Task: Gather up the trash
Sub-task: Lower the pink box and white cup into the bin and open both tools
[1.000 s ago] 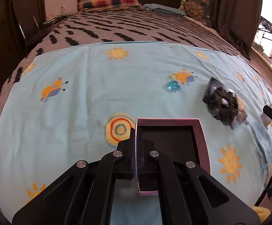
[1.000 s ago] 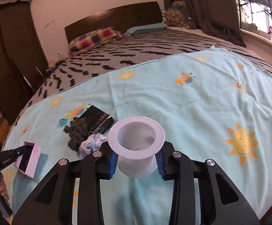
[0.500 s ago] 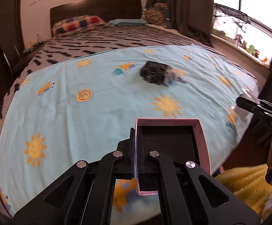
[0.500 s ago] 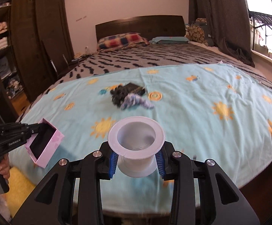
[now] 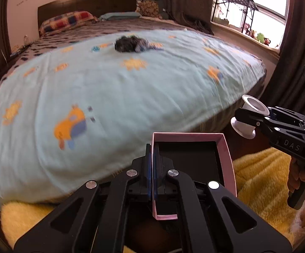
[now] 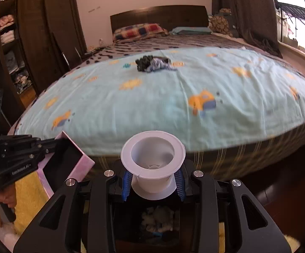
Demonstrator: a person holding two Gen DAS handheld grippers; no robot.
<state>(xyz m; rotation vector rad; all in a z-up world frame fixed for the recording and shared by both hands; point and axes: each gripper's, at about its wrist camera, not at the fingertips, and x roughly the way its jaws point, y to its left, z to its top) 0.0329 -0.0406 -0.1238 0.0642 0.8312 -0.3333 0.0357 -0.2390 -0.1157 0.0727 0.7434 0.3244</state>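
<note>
My left gripper [image 5: 153,147] is shut on the left wall of an open pink box [image 5: 226,147] with a black inside. My right gripper [image 6: 152,177] is shut on a white plastic spool [image 6: 152,154], hollow end up. Both hang just past the foot edge of the bed, the spool [image 5: 251,109] to the right of the box [image 6: 76,162]. Under the right gripper stands a dark bin [image 6: 156,221] with crumpled scraps inside. Far up the bed lie a dark pile of trash [image 6: 152,63] and a small blue wrapper [image 6: 127,65].
The bed's light blue sheet [image 5: 110,84] fills the middle of both views. A yellow fluffy rug [image 5: 257,179] covers the floor below. A dark wardrobe [image 6: 36,42] stands to the left, with curtains and a window [image 5: 247,10] to the right. A hand [image 5: 300,177] holds the right gripper's handle.
Both grippers have drawn back from over the bed to beyond its foot edge and sunk a little. The trash pile now lies far off. Both grips are unchanged.
</note>
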